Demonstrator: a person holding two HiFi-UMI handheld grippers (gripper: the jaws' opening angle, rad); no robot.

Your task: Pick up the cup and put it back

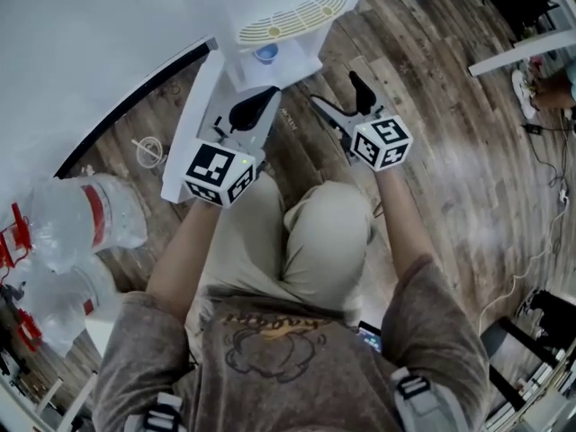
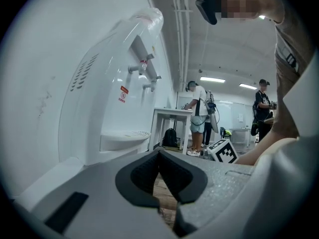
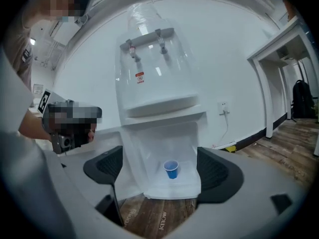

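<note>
Cup (image 3: 171, 169) stands upright in the water dispenser (image 3: 149, 98) lower compartment; right gripper (image 1: 340, 100) gapes empty; left gripper (image 2: 160, 178) is clenched, empty.

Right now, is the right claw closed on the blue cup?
No, the right claw stands wide open, and the blue cup sits untouched in the water dispenser's lower recess.

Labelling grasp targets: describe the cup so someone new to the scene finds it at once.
Find the white water dispenser against the wall. Below its taps and drip tray is an open compartment, and the cup stands upright on its floor. It is small and blue, the only coloured thing in that white recess.
</note>
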